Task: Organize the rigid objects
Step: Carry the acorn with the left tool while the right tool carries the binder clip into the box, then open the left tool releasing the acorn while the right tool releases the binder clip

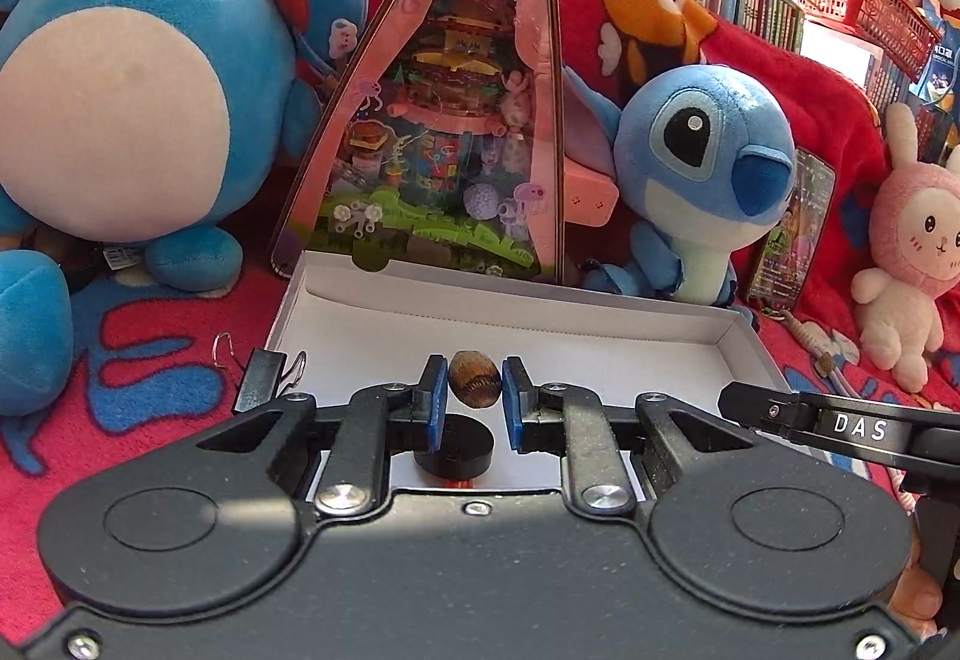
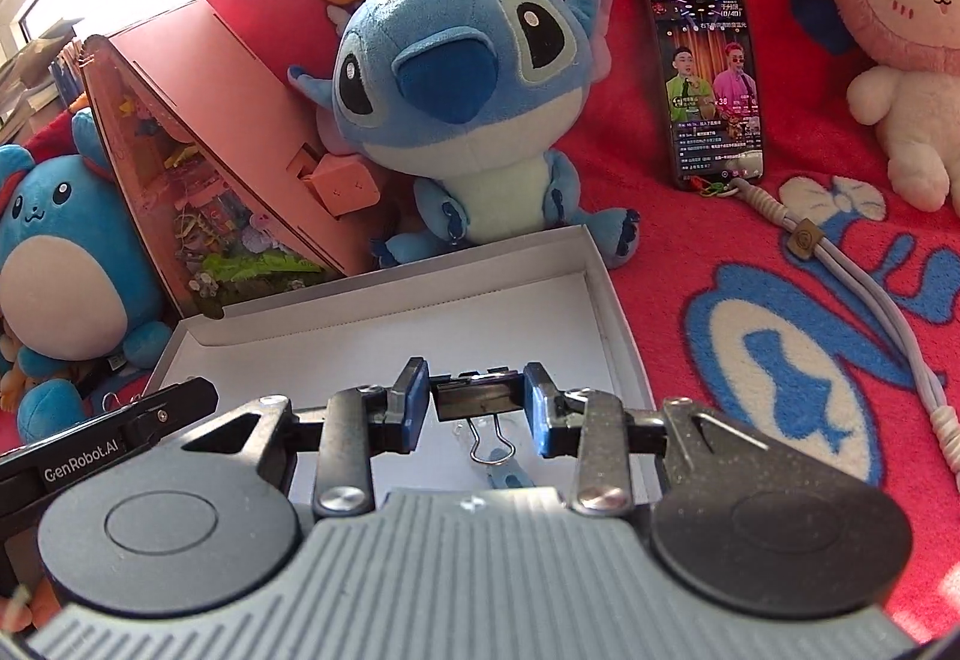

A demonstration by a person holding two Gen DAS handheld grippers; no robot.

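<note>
My left gripper (image 1: 475, 371) is shut on a small brown striped oval nut (image 1: 475, 389), which hangs above a shallow white box (image 1: 540, 321). Under the nut, a black round piece (image 1: 456, 450) lies on the box floor. A black binder clip (image 1: 264, 381) sits at the box's left rim. In the right wrist view my right gripper (image 2: 476, 381) is shut on another black binder clip (image 2: 477, 403), its wire handle hanging down over the white box (image 2: 390, 336). A small blue item (image 2: 504, 471) lies beneath, mostly hidden.
A red blanket (image 2: 750, 252) lies under everything. Behind the box stand a round blue plush (image 1: 120, 84), a pink triangular toy case (image 1: 444, 120) and a blue big-eyed plush (image 2: 468, 90). A lit phone (image 2: 711, 78), its grey strap (image 2: 864, 300) and a pink bunny plush (image 2: 900, 30) are to the right.
</note>
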